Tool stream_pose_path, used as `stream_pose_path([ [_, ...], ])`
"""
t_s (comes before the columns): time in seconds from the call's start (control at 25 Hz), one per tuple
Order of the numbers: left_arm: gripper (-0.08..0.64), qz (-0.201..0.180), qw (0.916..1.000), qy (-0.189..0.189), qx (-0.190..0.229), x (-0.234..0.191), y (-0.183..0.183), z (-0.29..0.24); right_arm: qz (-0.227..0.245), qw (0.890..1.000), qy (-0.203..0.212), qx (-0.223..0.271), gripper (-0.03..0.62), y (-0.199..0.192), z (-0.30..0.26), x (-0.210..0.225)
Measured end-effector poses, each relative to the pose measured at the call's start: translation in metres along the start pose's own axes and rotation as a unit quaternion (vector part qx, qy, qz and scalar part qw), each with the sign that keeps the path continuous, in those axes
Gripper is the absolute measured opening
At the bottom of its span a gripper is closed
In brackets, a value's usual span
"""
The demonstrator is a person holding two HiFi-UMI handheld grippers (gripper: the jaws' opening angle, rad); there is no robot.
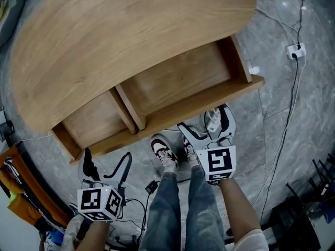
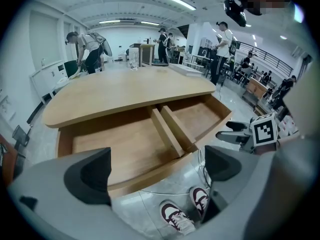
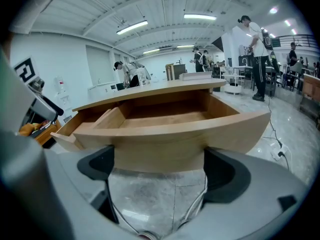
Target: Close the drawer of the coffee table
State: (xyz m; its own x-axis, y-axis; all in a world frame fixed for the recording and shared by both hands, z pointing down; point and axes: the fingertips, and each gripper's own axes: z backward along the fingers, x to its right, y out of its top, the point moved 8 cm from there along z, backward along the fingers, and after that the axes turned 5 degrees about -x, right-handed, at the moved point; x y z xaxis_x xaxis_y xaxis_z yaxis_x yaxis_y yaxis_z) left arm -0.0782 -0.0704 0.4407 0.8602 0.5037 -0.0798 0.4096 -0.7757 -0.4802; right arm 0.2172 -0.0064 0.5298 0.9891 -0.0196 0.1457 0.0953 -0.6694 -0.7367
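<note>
Risk, as judged: the wide light-wood drawer (image 1: 178, 77) stands well out from under the oval wooden coffee table (image 1: 120, 30), and may skew and bind if you push at one end only; your left gripper (image 1: 107, 165) hangs short of its curved front, jaws wide apart, holding nothing; your right gripper (image 1: 207, 123), equally wide and empty, sits just before that front, contact uncertain.

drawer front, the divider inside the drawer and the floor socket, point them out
drawer front (image 1: 199, 103), head view, middle of its top edge.
divider (image 1: 130, 109), head view, midway along its top.
floor socket (image 1: 297, 50), head view, its white body.
</note>
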Motion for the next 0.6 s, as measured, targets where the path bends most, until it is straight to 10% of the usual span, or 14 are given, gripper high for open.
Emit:
stream_pose_path([
  [0.6, 0.577, 0.012, 0.9999, 0.008, 0.004, -0.015, 0.009, -0.005, -0.002, 1.000, -0.005, 0.007, 0.566, 0.026, -0.021, 0.001],
])
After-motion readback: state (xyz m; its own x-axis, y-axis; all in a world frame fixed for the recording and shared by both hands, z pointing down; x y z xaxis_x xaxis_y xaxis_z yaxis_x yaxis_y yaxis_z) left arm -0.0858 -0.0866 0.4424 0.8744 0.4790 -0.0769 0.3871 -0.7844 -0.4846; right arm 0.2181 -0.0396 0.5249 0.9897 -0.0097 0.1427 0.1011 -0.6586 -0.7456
